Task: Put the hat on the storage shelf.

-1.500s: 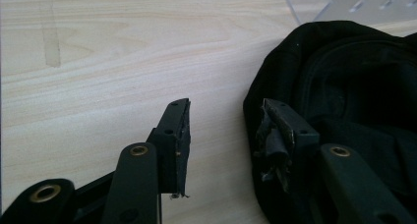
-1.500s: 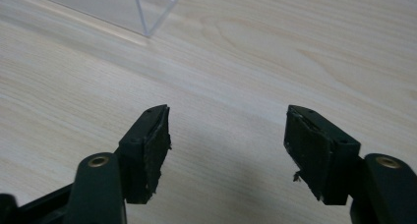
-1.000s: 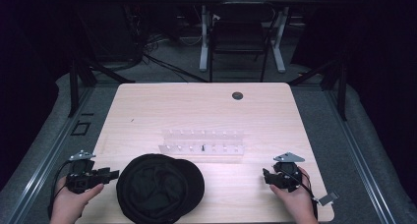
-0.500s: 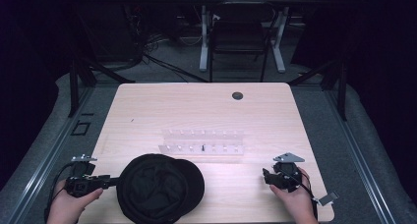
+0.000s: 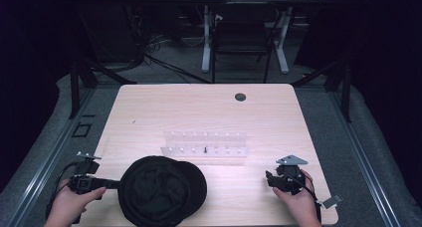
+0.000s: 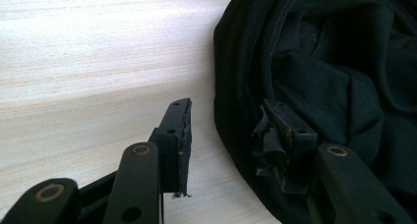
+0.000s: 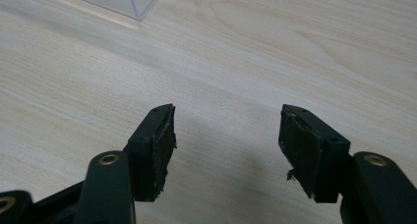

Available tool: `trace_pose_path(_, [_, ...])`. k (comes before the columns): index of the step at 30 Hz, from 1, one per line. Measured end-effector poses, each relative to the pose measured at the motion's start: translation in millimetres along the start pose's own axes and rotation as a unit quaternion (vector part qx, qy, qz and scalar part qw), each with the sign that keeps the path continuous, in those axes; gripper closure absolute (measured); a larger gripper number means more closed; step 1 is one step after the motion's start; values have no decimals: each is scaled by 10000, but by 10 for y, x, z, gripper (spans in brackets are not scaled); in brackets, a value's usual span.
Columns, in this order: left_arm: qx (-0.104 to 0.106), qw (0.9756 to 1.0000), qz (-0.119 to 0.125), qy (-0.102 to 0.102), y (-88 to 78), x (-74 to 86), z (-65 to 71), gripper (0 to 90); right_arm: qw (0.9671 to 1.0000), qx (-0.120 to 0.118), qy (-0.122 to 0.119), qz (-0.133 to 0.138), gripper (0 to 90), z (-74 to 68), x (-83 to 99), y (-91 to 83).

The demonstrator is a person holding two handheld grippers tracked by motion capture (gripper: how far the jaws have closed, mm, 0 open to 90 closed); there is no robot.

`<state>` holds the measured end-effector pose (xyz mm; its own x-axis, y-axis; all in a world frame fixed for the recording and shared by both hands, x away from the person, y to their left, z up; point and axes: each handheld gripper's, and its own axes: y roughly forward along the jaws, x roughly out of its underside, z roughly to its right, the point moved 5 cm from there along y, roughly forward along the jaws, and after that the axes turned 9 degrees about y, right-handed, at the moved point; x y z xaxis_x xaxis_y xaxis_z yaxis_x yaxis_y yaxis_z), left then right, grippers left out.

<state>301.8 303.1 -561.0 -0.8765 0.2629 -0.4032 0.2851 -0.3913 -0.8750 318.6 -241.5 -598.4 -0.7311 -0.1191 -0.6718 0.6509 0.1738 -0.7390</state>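
Note:
A black cap [image 5: 161, 189] lies crown-down on the wooden table [image 5: 199, 112] near its front edge. My left gripper [image 5: 117, 183] lies level at the cap's left rim. In the left gripper view this gripper [image 6: 228, 106] is open, and its jaws have just been opening. One jaw sits over the bare wood and the other over the cap's fabric [image 6: 334, 62], so the rim stands between them ungripped. My right gripper [image 5: 268, 179] rests at the front right, open over bare wood [image 7: 226, 111] with nothing between its fingers.
A clear plastic rack [image 5: 204, 143] with small pegs stands mid-table behind the cap; its corner [image 7: 133, 0] shows in the right gripper view. A dark round grommet [image 5: 240, 96] sits near the far edge. Desk legs and cables lie on the floor beyond.
My left gripper has slid slightly toward the table's front edge along the cap's rim. The cap and the right gripper have stayed where they were.

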Motion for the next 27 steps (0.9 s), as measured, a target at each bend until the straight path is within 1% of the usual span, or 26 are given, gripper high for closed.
trace_pose_path(2, [39, 10000, -70, -39, 8, -13, -2, 551, 10000, 1, 9, -6, 384, 1, 1, 1])
trace_pose_path(3, [49, 9999, -76, -99, 20, -22, 0, 551, 10000, -1, 7, -7, 384, 1, 2, 2])
trace_pose_path(4, [56, 9999, -99, -102, 24, -26, -4, 551, 10000, -7, 4, -2, 384, -1, 2, 2])
trace_pose_path(6, [118, 9997, -164, -166, 31, -36, -2, 552, 10000, -7, 0, 0, 384, -1, 2, 1])
trace_pose_path(10, [182, 9993, -275, -197, 53, -38, 5, 558, 10000, 3, 22, 13, 384, 2, 2, 0])
trace_pose_path(15, [197, 9988, -403, -190, 92, -28, 17, 568, 10000, -23, 24, -7, 384, 3, 2, 3])
trace_pose_path(18, [147, 9987, -436, -208, 119, -21, 22, 573, 10000, -20, 29, 4, 384, 0, 4, 5])
trace_pose_path(23, [188, 9984, -443, -294, 129, -12, 9, 573, 10000, -41, 22, 5, 384, -4, 5, 10])
trace_pose_path(24, [198, 9982, -496, -278, 128, -6, -1, 573, 10000, -40, 32, -3, 384, -5, 5, 9])
trace_pose_path(26, [171, 9981, -491, -328, 141, 1, 3, 573, 10000, -49, 33, -10, 384, -6, 5, 9])
trace_pose_path(27, [161, 9980, -540, -297, 143, 7, -1, 573, 10000, -52, 37, -8, 384, -7, 5, 9])
